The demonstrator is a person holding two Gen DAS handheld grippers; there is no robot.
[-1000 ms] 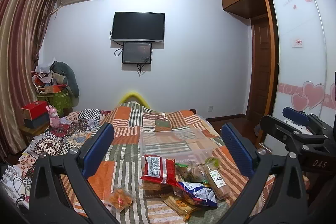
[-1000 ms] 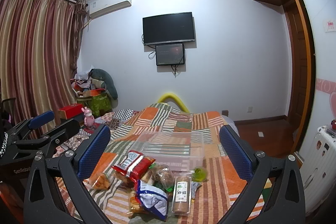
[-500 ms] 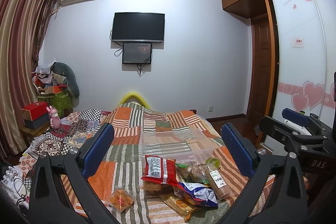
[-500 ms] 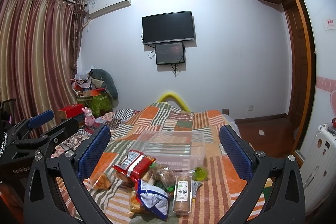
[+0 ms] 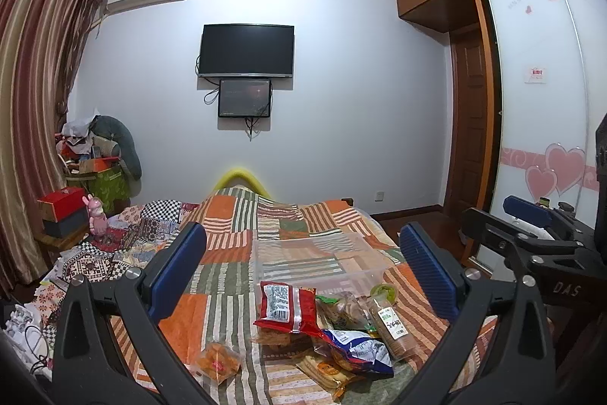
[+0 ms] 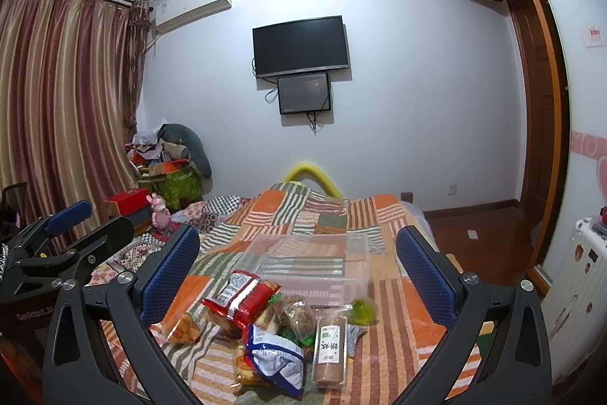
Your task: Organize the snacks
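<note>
Hovering above the striped bedspread (image 5: 227, 245), the left gripper (image 5: 303, 270) and right gripper (image 6: 297, 272) both stand wide apart and empty. The snack pile (image 5: 326, 325) lies just before the clear plastic bin (image 5: 318, 257), which appears empty. Advised: take the topmost red packet (image 5: 286, 306) first, gripping its edge, to avoid dragging neighbours. Only the left view shows the stray orange packet (image 5: 218, 361) clearly; the right view shows the tall cracker sleeve (image 6: 330, 348) label squarely.

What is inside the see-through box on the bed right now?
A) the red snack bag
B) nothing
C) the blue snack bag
B: the clear box shows only the quilt through it, while the red bag and blue bag lie on the bed in front.
</note>
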